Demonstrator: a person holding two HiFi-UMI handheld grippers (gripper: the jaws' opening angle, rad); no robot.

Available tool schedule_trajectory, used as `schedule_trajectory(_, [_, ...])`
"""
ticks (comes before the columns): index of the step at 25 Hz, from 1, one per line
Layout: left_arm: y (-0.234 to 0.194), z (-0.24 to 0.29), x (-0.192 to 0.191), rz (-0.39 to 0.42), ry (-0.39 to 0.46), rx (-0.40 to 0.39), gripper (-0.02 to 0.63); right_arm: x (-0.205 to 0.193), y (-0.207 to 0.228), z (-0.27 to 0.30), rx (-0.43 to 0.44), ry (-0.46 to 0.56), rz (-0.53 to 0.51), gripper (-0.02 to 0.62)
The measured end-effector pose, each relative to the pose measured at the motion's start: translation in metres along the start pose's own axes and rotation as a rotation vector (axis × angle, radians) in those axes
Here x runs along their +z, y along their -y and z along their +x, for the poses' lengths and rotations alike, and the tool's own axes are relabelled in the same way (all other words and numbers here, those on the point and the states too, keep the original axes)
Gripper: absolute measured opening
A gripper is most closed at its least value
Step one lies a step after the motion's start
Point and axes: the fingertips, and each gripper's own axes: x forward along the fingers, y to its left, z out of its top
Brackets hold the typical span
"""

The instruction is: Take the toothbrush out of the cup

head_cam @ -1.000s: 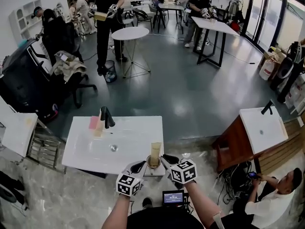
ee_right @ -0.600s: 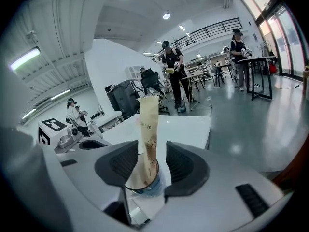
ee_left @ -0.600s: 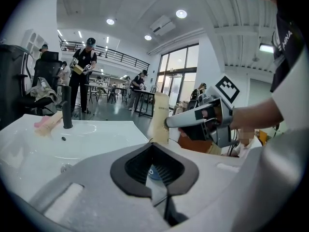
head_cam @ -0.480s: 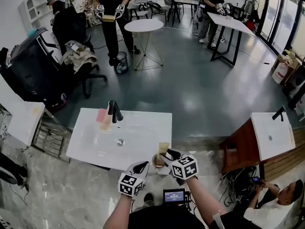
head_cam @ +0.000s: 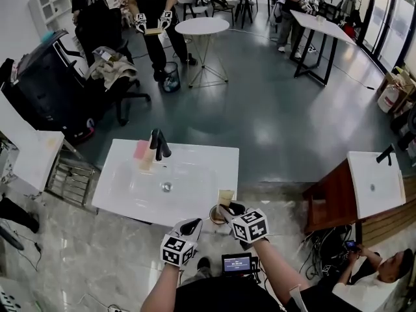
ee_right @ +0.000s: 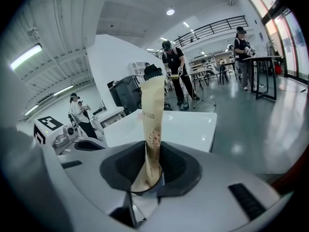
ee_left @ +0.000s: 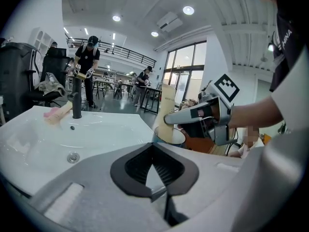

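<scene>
- Pinching the toothbrush (ee_right: 152,129) w/ my R claw (ee_right: 147,185): the jaws have just been closing, and the pads now look pressed on the lower part of its paper pack, just above the cup (head_cam: 212,215) rim.
- Toothbrush stands in the cup at the near R corner of the basin top (head_cam: 130,194), right by the front edge. Its long axis is near upright, and most of the pack rises above my jaws.
- Key relation: the brush sits straight between the R claw's jaws. The claw comes at it from the near side, angled downward.
- So I judge the way out is up along the brush's own axis. Pulled sideways, it'd prob. lever on the rim and tip the cup off the edge.
- L claw (head_cam: 194,223) is pressed together w/ nothing in it. It sits just L of the cup, by the front edge, and looks apart from it.
- R is the hand on the job. L is near enough to steady the cup if req'd.
</scene>
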Motion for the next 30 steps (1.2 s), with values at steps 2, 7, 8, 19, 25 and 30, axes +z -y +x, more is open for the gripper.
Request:
schedule_trajectory(2, [-0.001, -0.002, -0.001, -0.009, 0.002, 0.003, 0.009, 0.0, -0.001, -0.001, -0.002, 0.002, -0.005, 0.077])
schedule_trajectory(7, [0.0, -0.006, -0.001, -0.007, 0.007, 0.003, 0.01, 0.001, -0.005, -0.006, -0.004, 0.006, -0.021, 0.057])
schedule_trajectory(8, [0.001, -0.007, 0.0, -0.005, 0.008, 0.002, 0.009, 0.002, -0.006, -0.008, -0.004, 0.01, -0.022, 0.055])
schedule_trajectory(19, [0.01, -0.009, 0.014, 0.02, 0.043, -0.03, 0.009, 0.026, -0.017, -0.028, -0.02, 0.073, -0.045, 0.052])
schedule_trajectory(25, [0.019, -0.008, 0.021, 0.037, 0.062, -0.057, 0.01, 0.045, -0.024, -0.045, -0.03, 0.126, -0.061, 0.052])
schedule_trajectory(30, [0.022, -0.008, 0.021, 0.043, 0.063, -0.071, 0.01, 0.064, -0.028, -0.061, -0.035, 0.188, -0.052, 0.051])
